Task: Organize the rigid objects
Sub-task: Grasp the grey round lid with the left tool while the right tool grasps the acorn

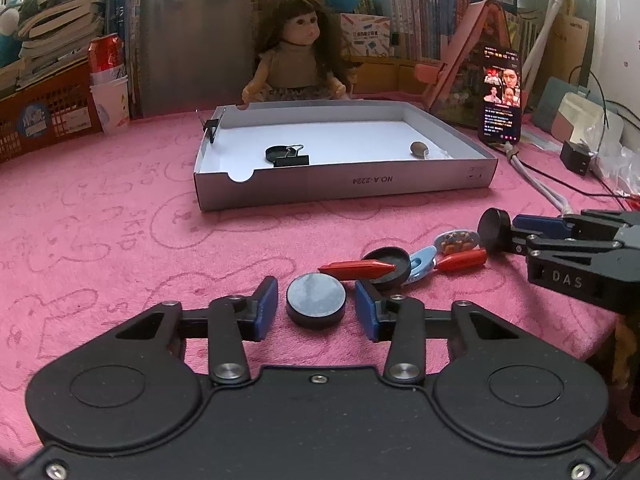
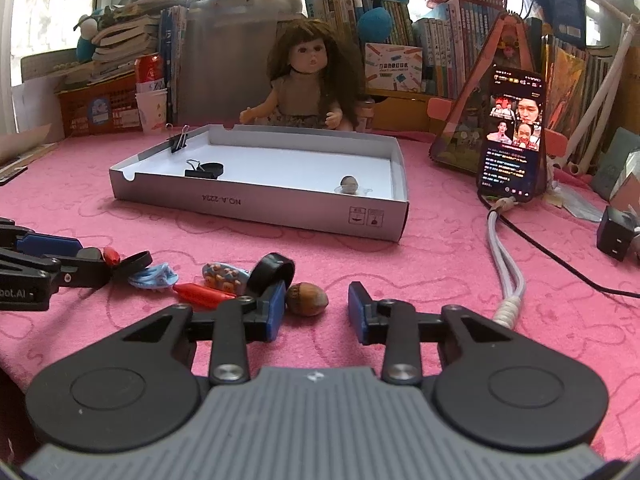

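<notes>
two red clips (image 1: 357,268), three binder clips (image 1: 291,157)

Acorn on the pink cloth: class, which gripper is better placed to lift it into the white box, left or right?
Right. The acorn lies between the right gripper's open fingers, close against one pad. The left gripper straddles a black disc instead, away from the acorn.

Binder clip (image 1: 292,157) in box (image 1: 344,190)
</notes>
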Demonstrator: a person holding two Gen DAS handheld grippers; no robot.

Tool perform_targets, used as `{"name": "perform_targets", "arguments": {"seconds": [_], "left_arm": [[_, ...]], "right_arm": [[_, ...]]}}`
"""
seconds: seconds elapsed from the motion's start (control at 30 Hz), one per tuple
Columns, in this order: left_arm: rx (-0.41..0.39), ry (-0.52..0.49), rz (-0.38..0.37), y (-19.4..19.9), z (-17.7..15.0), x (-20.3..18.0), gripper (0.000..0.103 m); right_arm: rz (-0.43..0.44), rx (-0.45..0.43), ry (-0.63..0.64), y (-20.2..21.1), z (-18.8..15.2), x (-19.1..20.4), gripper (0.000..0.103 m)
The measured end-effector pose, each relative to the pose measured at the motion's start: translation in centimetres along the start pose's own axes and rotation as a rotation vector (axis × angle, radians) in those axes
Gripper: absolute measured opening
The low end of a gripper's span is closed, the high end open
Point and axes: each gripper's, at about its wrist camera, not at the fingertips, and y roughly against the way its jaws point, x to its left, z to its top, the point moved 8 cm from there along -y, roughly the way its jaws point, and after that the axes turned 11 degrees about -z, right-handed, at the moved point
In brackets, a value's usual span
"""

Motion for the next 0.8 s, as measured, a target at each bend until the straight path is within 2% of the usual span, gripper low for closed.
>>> {"name": "perform_targets", "arguments": {"seconds": [0.07, 0.17, 0.23, 0.37, 0.5, 0.8], "left_arm": [[-0.005, 0.011, 0.001, 0.0, 0.1, 0.1, 0.03], [-0.008, 0.031, -0.001, 0.0, 0.2, 0.3, 0.03], [-0.009, 0.038, 0.0, 0.0, 0.3, 0.3, 0.03], [-0.008, 0.037, -0.003, 0.0, 0.4, 0.3, 0.03], [-0.011, 0.038, -0.005, 0.2, 0.7, 0.0, 0.03], [-0.025, 0.069, 0.017, 0.5, 2.4, 1.5, 0.03]], "right_arm": [[-0.005, 0.001, -0.001, 0.0, 0.0, 0.0, 0.042], [-0.007, 0.008, 0.006, 0.0, 0.1, 0.1, 0.04], [-0.003, 0.015, 0.018, 0.2, 0.1, 0.3, 0.028], [0.013, 0.03, 0.053, 0.6, 0.3, 1.0, 0.027], [0.03, 0.041, 0.029, 0.9, 0.7, 1.1, 0.027], [-0.01, 0.055, -0.034, 0.5, 1.9, -0.6, 0.027]]}}
